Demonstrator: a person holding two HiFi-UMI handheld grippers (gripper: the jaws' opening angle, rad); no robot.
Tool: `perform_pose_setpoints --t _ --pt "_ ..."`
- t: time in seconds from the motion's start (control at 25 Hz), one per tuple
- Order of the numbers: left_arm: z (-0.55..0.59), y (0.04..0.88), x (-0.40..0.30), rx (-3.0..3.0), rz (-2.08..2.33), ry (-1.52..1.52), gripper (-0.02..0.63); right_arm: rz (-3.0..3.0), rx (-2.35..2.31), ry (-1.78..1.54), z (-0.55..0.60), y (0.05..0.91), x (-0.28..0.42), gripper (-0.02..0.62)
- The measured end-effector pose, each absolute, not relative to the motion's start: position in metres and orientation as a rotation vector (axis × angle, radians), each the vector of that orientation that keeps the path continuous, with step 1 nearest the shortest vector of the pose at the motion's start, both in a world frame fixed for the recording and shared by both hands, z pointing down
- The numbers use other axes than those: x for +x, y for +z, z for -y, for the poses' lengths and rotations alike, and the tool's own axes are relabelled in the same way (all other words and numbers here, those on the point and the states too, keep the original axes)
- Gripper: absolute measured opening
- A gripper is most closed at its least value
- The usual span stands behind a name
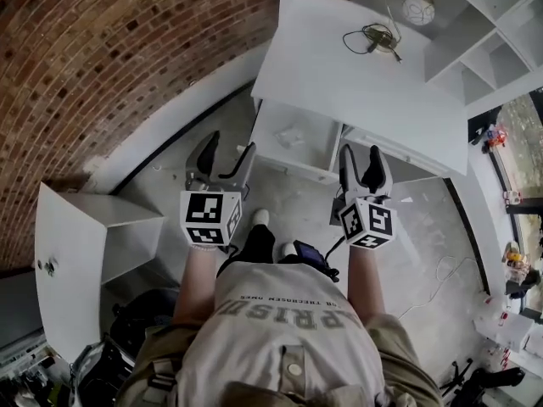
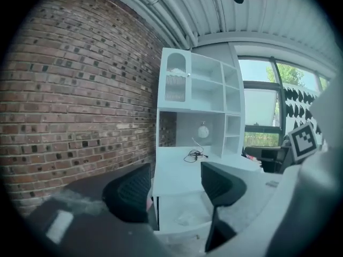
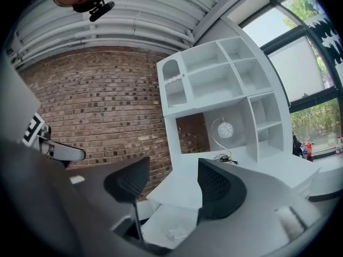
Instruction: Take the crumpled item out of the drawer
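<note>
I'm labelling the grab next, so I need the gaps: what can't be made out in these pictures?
- crumpled item: too small and pale in every view to tell what it is.
- drawer: its rear is hidden under the desk top in the head view.
- Drawer's right side: covered by a jaw in the left gripper view.

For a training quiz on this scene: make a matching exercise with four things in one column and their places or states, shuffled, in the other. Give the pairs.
Column one
1. crumpled item
2. globe lamp
3. tangled cable
4. left gripper

Column two
A. lying on the open desktop
B. jaws apart, holding nothing
C. inside the open drawer
D. standing in the recess under the shelves

Pairs: 1-C, 2-D, 3-A, 4-B.
</note>
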State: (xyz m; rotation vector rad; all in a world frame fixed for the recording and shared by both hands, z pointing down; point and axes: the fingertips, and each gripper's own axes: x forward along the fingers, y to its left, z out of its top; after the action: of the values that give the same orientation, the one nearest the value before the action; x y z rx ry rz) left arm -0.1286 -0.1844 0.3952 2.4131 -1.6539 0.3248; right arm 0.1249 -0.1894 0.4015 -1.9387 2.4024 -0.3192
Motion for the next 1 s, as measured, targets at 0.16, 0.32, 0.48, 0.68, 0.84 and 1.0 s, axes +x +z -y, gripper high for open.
perform_pose_setpoints --t 0.16,0.32,0.48,0.68,0.84,1.0 --pt "0.219 0.396 -0.14 2.448 1.598 0.326 0.31 -2.375 -1.986 -0.334 0.215 0.408 0.111 0.275" --pt "0.247 0.4 -0.149 2.47 1.549 0.326 0.311 -2.358 -2.024 -0.357 0.239 0.417 0.1 0.276" --pt "0.267 0.408 -0.156 2.473 1.506 0.323 0.313 -2.392 -2.048 -0.387 0.26 0.436 0.086 0.276" --pt "0.277 0.425 -0.153 2.46 1.467 0.352 0.316 -2.512 -2.047 -0.467 0.278 0.474 0.074 0.299" --pt "0.277 0.442 -0.149 2.443 1.451 0.37 0.319 -2.685 -1.989 -0.515 0.289 0.514 0.06 0.327" --pt "0.273 0.456 -0.147 2.415 1.47 0.381 0.322 -2.829 -1.919 -0.575 0.297 0.553 0.046 0.335"
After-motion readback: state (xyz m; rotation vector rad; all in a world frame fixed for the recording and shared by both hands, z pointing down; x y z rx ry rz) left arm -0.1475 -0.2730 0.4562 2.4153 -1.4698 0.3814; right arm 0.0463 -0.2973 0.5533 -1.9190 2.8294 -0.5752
